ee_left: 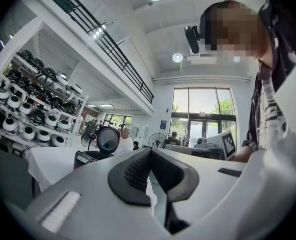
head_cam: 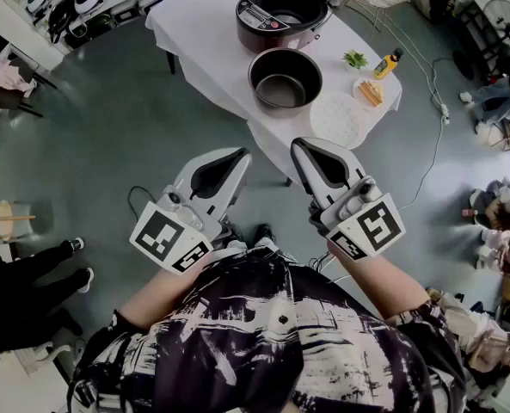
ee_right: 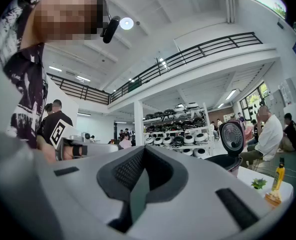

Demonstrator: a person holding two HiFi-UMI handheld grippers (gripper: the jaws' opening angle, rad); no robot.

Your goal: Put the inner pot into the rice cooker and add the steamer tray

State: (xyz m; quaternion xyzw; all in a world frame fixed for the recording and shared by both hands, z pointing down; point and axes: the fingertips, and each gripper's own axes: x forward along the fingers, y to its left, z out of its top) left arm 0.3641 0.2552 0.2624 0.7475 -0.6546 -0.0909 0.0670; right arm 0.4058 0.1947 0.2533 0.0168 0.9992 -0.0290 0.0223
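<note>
Dark inner pot well beyond left hand-held gripper and right hand-held gripper, both closed, empty.

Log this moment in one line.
left gripper: shut, empty; right gripper: shut, empty; inner pot: on table beside rice cooker; steamer tray: on table

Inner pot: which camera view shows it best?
The head view: the inner pot stands whole on the table, seen from above, beside the open cooker. Both gripper views show the cooker but not the pot.
</note>
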